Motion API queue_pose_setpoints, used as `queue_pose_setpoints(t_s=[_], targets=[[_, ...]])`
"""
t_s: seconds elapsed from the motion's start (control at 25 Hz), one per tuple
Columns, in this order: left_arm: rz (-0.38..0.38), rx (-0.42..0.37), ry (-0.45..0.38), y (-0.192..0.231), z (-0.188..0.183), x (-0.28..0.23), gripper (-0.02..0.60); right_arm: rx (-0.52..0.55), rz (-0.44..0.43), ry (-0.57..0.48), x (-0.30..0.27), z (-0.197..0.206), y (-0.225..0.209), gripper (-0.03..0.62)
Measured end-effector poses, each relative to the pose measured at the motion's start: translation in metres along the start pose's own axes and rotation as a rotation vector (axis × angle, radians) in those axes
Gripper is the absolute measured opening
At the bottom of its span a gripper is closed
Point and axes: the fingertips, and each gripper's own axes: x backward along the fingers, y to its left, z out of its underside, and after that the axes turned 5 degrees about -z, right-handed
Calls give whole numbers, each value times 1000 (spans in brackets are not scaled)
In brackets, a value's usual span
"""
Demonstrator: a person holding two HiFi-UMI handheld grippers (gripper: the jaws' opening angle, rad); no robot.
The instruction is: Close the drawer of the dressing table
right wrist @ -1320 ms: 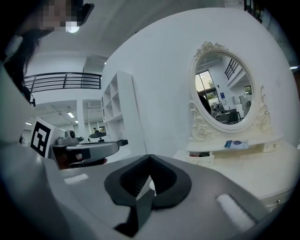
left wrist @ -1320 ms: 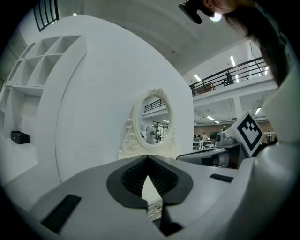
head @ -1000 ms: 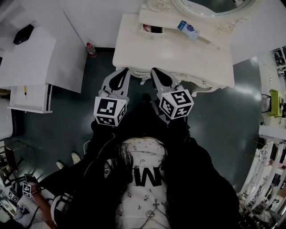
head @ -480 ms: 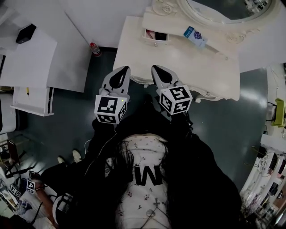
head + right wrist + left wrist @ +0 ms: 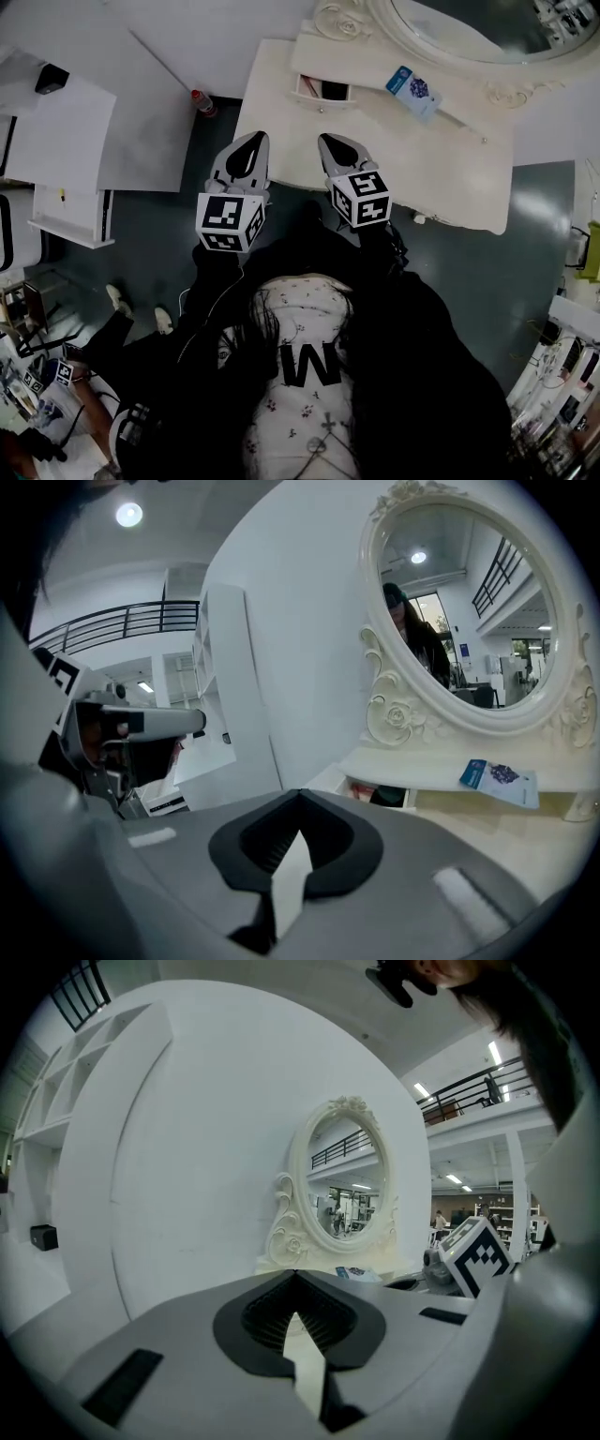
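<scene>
The cream dressing table stands ahead of me, with an oval mirror at its back. A small drawer under the mirror shelf stands pulled open, with dark items inside; the right gripper view shows this drawer too. My left gripper hovers over the table's front left edge, shut and empty. My right gripper is beside it over the front edge, also shut on nothing. Both are well short of the drawer. A blue card lies on the shelf to the drawer's right.
A red-capped bottle stands on the dark floor by the table's left corner. White panels and a low white shelf unit fill the left. Another person's feet are at the lower left. More racks line the right edge.
Both grippers have edged slightly forward toward the table and stay shut. The head view has shifted, so the table sits a little further right. The feet at the lower left moved.
</scene>
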Motion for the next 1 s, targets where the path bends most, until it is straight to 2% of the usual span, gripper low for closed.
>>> queue_pose_setpoints(t_s=[0.2, 0.44, 0.48, 0.52, 0.56, 0.72, 1.0], targets=[[-40, -3, 24, 2, 1, -21, 0, -38, 8, 69, -25, 28, -37, 9], [-79, -4, 41, 5, 2, -39, 0, -90, -35, 149, -59, 59, -63, 9], [-86, -4, 42, 6, 1, -41, 0, -95, -40, 159, -64, 63, -67, 13], [-94, -3, 42, 7, 1, -43, 0, -97, -44, 169, -68, 66, -70, 44], [-103, -2, 43, 8, 1, -45, 0, -96, -46, 179, -73, 68, -73, 63], [-131, 4, 54, 12, 3, -51, 0, -76, -35, 210, -89, 75, -88, 63], [-114, -2, 91, 18, 6, -60, 0, -51, 14, 277, -111, 88, -110, 78]])
